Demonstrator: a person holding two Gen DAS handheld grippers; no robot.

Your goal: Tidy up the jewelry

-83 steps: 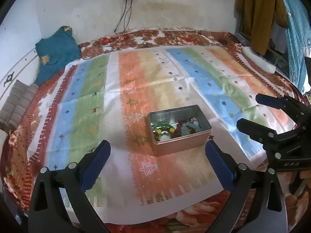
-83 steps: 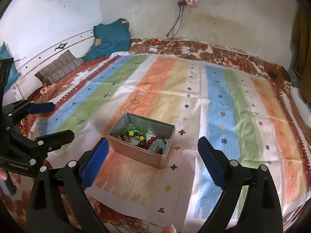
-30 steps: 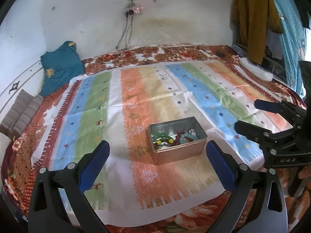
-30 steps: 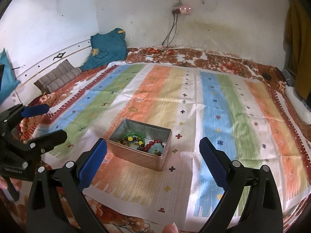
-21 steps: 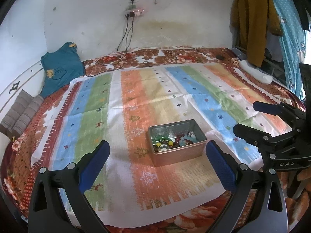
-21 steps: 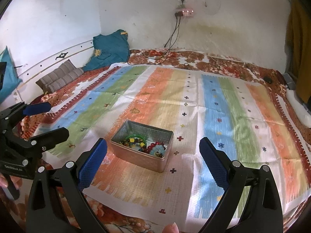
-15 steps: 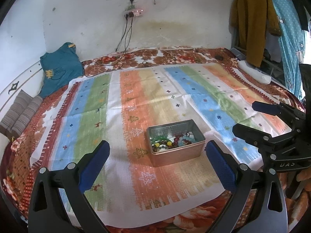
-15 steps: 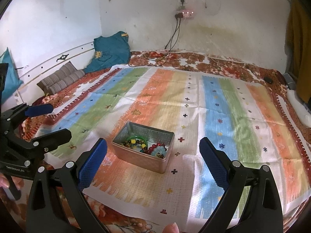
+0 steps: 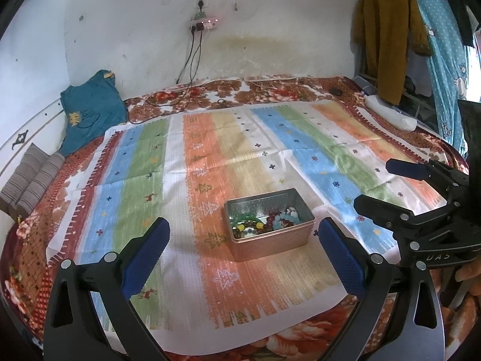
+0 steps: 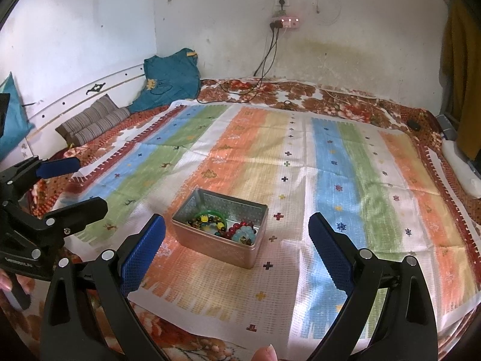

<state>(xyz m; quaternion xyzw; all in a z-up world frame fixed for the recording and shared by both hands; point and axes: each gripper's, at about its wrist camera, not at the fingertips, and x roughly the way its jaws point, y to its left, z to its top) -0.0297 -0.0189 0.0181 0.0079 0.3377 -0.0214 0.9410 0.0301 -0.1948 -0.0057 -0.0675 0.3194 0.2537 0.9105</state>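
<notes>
Beads: bracelets (image 9: 264,224) of round beads, red, pale blue, green, yellow and dark, all heaped in a pile.
Where they are: all inside the tin box (image 9: 269,242), which sits on the striped cloth (image 9: 210,138) on the bed. No beads lie on the cloth.
How they will feel: I think they are light, hard and smooth. The strings are floppy, so a bracelet would sag and swing when lifted. Round beads could slip out of a pinch.
Where to grab: best across the string of one bracelet at the top of the pile, maybe the green ring (image 10: 210,215), not on one bead.
Box: shiny metal, no lid on, stiff thin walls. It looks light and could slide on the cloth.
Left tongs (image 9: 240,252): wide apart, holding nothing, in front of the box.
Right tongs (image 10: 237,251): wide apart, holding nothing, near the box too.
How far along: the beads are in the box but mixed up. This could be tidy-up done, or sorting to come.
</notes>
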